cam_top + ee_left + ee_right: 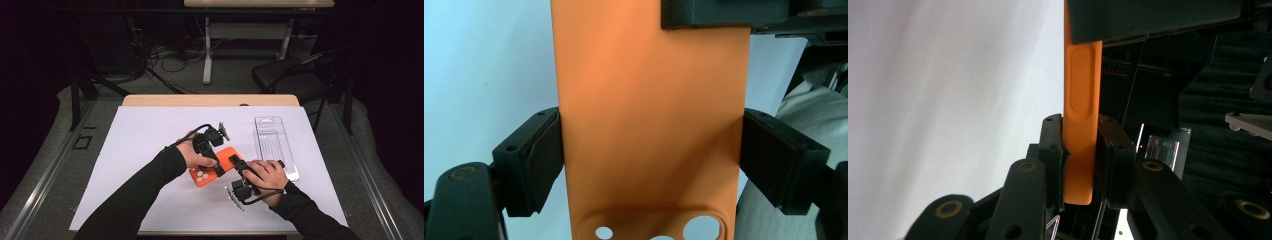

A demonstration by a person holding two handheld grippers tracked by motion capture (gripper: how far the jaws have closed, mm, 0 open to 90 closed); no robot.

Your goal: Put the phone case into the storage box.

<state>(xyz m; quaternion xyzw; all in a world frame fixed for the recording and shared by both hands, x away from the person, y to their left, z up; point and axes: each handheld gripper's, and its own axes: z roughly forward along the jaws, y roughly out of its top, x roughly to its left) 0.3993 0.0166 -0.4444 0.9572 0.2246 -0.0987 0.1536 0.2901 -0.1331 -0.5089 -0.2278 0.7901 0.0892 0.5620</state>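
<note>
Orange silicone phone case is held just above the white sheet on the desk, beside the clear plastic tray. Left gripper clamps its long sides; right gripper pinches its edge.

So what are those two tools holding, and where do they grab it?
Both hold the orange phone case. The left tool clamps its two long sides, near the camera holes. The right tool pinches its thin edge at the other end.

Lab, cable tangle, adjustable desks
</note>
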